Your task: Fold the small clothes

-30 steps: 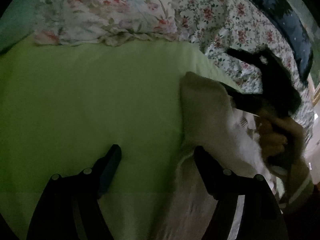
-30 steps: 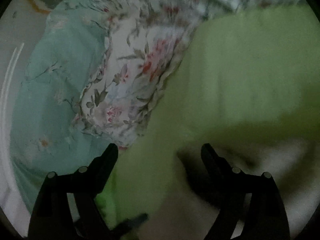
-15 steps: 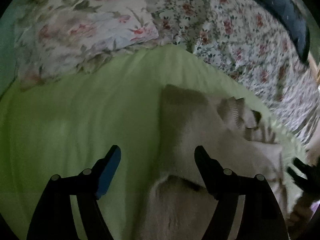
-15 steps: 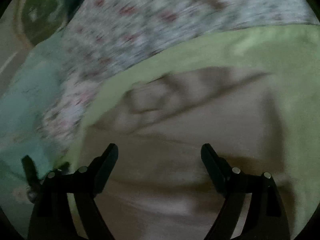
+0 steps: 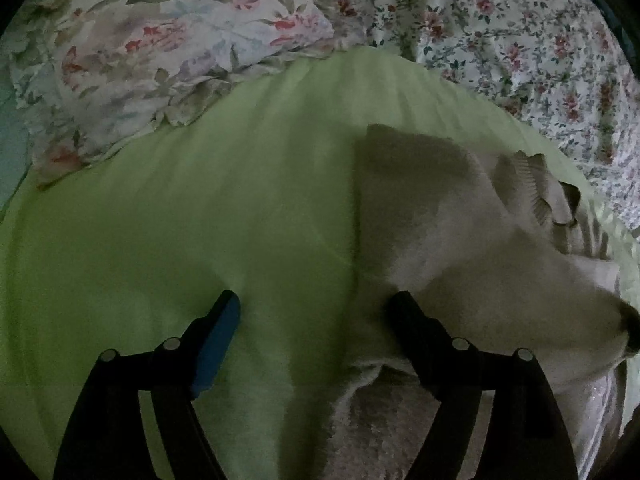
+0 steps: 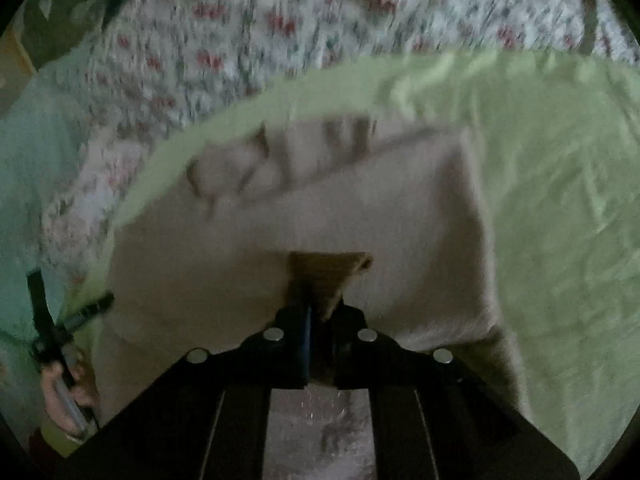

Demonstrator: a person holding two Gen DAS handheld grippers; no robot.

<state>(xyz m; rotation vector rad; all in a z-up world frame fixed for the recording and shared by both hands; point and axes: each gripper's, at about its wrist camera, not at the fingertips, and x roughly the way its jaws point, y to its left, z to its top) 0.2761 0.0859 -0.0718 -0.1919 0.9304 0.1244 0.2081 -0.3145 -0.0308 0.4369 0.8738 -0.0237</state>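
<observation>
A cream garment [image 5: 460, 240] lies rumpled on the green sheet [image 5: 180, 220], its ribbed cuff [image 5: 528, 184] at the far right. My left gripper [image 5: 316, 316] hovers over the garment's left edge. Its jaws are opening: one finger is above the sheet, the other above the cloth, and neither pad presses on anything. In the right wrist view the same garment [image 6: 360, 208] spreads ahead. My right gripper [image 6: 316, 312] is shut on a raised fold [image 6: 328, 268] of it that shows a tan underside. The left gripper [image 6: 70, 292] and the hand [image 6: 68, 400] holding it show at the left edge there.
A floral pillow [image 5: 168, 52] lies at the head of the green sheet. A flowered quilt [image 5: 520, 40] runs along the far side, also as the quilt [image 6: 280, 20] in the right wrist view. Teal bedding [image 6: 32, 160] lies at the left. The light is dim.
My right gripper swung from the pillow side over the garment and closed on a fold of it. It dropped out of the left wrist view, which shifted slightly along the garment's edge.
</observation>
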